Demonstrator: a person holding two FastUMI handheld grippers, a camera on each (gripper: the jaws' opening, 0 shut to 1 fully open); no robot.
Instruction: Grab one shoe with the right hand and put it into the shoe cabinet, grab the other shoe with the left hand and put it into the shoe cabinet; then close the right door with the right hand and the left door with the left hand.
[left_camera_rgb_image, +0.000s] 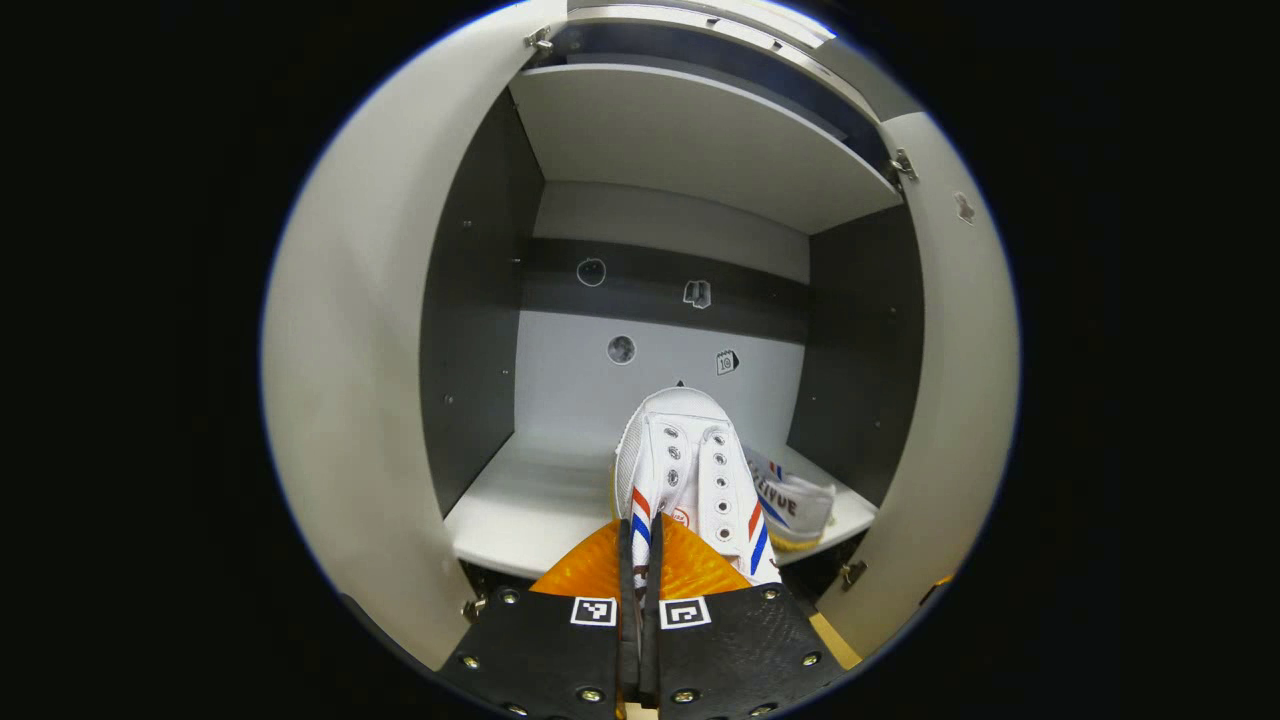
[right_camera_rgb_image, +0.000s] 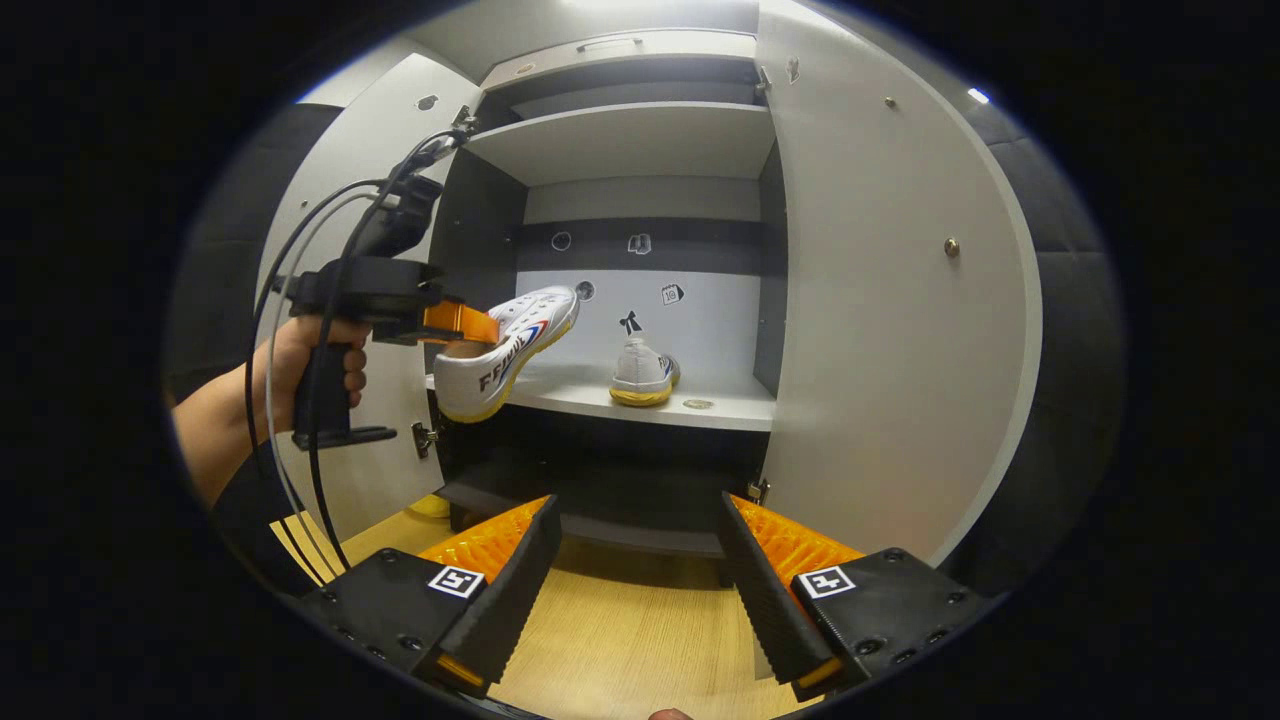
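While the left gripper (left_camera_rgb_image: 640, 560) pinches only the heel rim of the white canvas sneaker (left_camera_rgb_image: 690, 480) low in frame, it could twist loose before reaching the pale shelf (left_camera_rgb_image: 520, 500); farther in, its toe may knock the second white sneaker (right_camera_rgb_image: 642, 375). The right gripper (right_camera_rgb_image: 635, 560) gapes empty.
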